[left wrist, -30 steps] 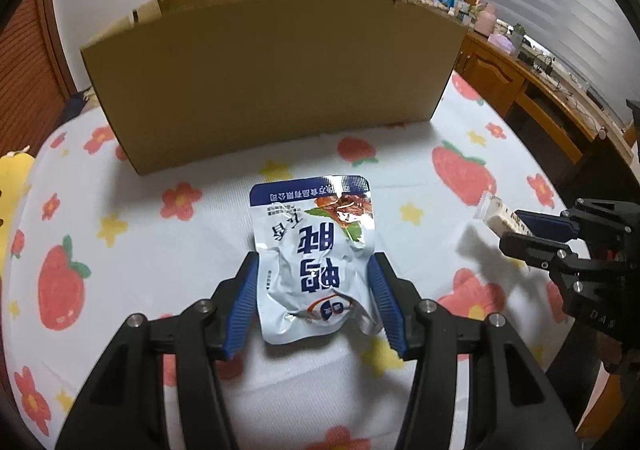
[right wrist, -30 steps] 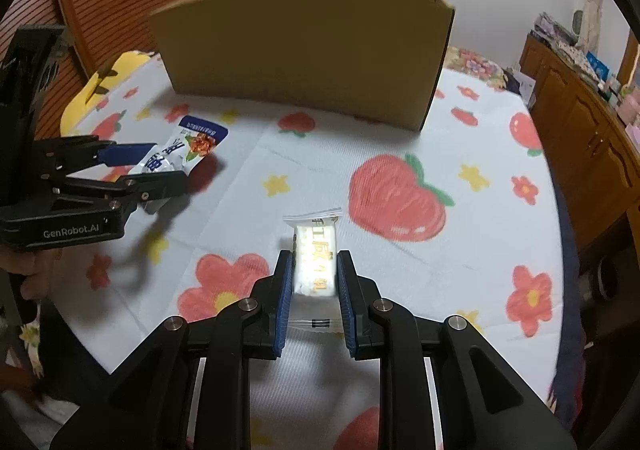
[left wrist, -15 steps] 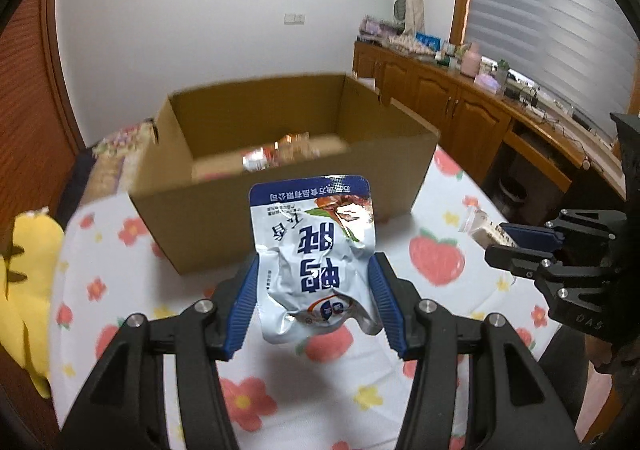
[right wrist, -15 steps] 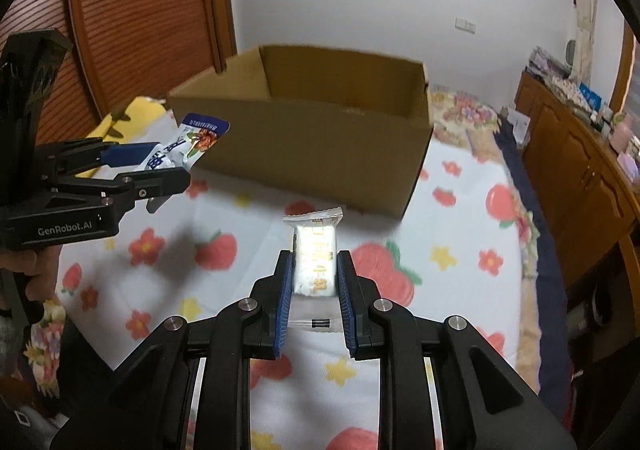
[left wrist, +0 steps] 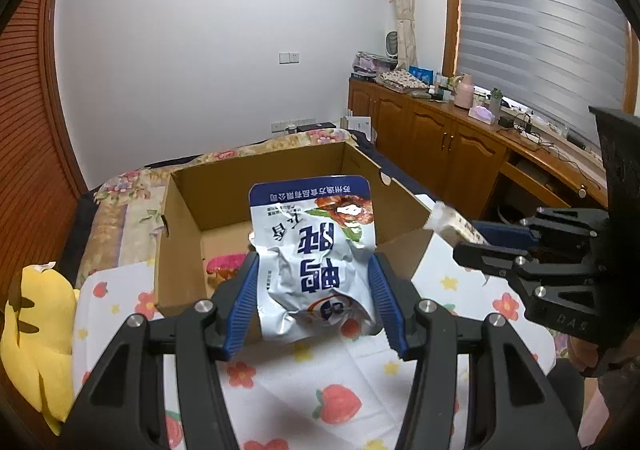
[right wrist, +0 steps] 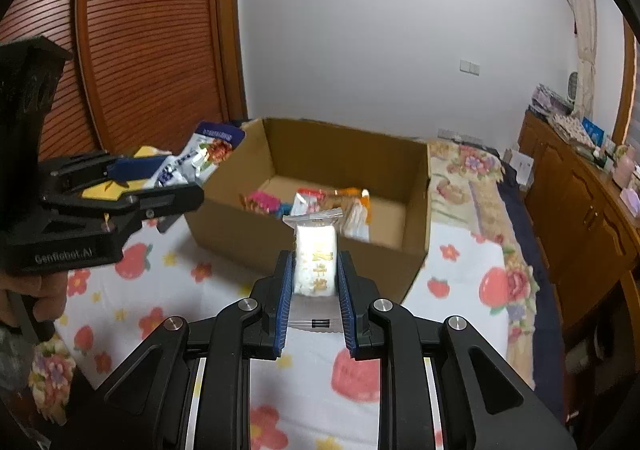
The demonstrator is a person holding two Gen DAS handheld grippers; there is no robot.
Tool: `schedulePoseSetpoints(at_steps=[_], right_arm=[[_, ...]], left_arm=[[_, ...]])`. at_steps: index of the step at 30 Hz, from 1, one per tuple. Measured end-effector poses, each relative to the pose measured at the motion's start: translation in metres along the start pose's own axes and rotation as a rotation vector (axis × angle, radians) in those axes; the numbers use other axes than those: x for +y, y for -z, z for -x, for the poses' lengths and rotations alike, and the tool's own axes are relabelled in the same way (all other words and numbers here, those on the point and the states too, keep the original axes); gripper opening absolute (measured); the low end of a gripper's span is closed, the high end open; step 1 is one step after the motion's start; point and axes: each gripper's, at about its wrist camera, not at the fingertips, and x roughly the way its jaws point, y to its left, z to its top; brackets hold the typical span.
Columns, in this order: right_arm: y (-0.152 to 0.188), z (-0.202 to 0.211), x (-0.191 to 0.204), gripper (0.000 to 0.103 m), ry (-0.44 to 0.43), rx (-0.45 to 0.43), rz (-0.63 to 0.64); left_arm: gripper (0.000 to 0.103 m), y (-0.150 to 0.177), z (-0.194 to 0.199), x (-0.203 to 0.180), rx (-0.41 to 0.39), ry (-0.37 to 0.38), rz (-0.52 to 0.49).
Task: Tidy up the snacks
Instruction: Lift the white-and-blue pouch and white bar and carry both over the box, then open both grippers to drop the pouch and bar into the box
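While aloft — pouch [left wrist: 316,250] between claw [left wrist: 314,270] pads

The left gripper [left wrist: 312,290] squeezes a crinkly white and blue snack pouch [left wrist: 316,254] between its blue pads [left wrist: 244,306]. The pouch is up in the air, in front of an open cardboard box [left wrist: 180,234]. A pink packet [left wrist: 224,266] lies inside the box. The box sits on a strawberry tablecloth [left wrist: 336,402]. At the right, the right gripper [left wrist: 480,240] pinches a small white snack bar [left wrist: 452,223] near the box corner. A yellow plush toy [left wrist: 36,334] sits at the left.
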Motion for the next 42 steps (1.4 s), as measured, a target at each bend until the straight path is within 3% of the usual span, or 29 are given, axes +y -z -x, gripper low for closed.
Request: schedulePoseSetpoints(at_steps=[9,20,31,42], right_arm=[[-0.038,-0.014,-0.003,0.02,-0.015,-0.048,0.033],[-0.062,-0.042,-0.004,0.02,-0.006,-0.043,0.054],[-0.056,-0.117,-0.019,0.02,-0.002,0.084,0.015],[-0.033,-0.154,-0.031,0.02,-0.011,0.172,-0.033]], left_arm=[[0.053,-0.018,-0.027,0.017,-0.01,-0.02,0.027],[0.053,-0.021,-0.054,0.038,-0.004,-0.035,0.038],[0.054,-0.001,-0.115,0.056,0.096,-0.039,0.092],[0.055,0.009,-0.126,0.058,0.126,-0.036,0.108]])
